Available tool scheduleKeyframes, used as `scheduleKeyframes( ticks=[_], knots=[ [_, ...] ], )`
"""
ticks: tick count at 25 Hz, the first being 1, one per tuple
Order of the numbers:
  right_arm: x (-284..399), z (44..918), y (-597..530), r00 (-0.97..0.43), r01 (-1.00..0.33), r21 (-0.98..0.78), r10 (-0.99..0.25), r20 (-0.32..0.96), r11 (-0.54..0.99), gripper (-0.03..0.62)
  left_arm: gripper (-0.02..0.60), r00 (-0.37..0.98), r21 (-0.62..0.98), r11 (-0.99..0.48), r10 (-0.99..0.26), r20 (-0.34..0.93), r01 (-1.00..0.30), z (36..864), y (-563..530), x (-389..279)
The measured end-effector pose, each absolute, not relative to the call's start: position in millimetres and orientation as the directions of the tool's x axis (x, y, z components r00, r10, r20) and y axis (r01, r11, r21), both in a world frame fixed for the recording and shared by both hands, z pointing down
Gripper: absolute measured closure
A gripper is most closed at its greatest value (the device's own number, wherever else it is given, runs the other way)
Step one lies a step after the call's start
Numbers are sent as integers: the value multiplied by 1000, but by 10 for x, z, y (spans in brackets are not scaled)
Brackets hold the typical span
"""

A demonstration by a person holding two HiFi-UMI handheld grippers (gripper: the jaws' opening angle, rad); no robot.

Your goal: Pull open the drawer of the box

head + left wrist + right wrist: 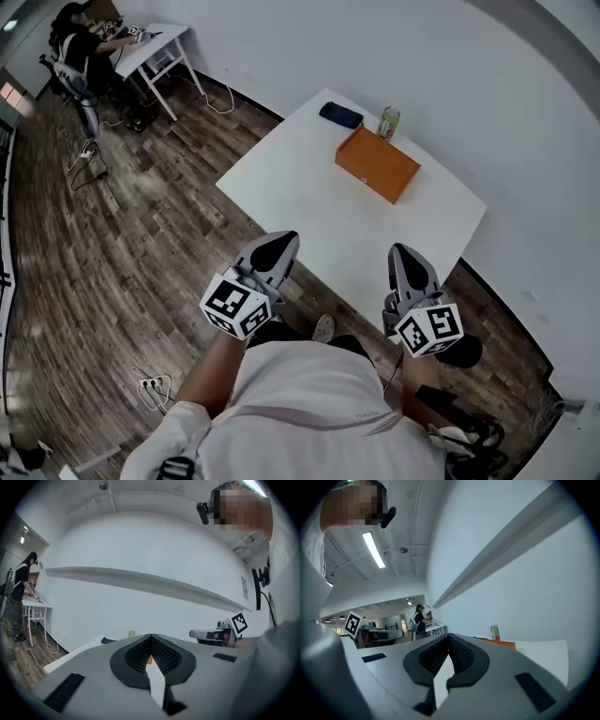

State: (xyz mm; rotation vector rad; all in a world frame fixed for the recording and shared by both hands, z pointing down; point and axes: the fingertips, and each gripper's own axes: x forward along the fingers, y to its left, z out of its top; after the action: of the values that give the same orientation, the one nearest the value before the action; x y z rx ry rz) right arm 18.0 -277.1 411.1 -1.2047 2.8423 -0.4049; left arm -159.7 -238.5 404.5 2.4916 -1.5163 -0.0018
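The orange box [378, 164] lies flat on the white table [300, 187], far from both grippers; I cannot make out its drawer from here. My left gripper [279, 244] hovers at the table's near edge, shut and holding nothing. To its right, my right gripper [406, 255] is also shut and empty over the near edge. In the left gripper view the jaws [150, 637] meet at the tip, and a sliver of the box [148, 659] shows behind them. The right gripper view shows its jaws [449, 637] closed, with the box [499, 642] low at the right.
A green can [388, 122] and a dark pouch [340, 114] sit just beyond the box near the table's far edge. A white wall runs behind the table. At the far left a person [80, 42] sits at another white desk [155, 47]. Cables lie on the wooden floor [112, 253].
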Motion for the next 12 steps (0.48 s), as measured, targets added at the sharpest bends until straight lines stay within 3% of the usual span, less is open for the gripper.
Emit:
scheduleKeyframes(
  ticks=[12],
  knots=[
    [432,4312,-2948,-442,-886,-228,-883,158,403,594,571,677,225,-644,-725,127,-732,4290,-3293,-1459]
  ],
)
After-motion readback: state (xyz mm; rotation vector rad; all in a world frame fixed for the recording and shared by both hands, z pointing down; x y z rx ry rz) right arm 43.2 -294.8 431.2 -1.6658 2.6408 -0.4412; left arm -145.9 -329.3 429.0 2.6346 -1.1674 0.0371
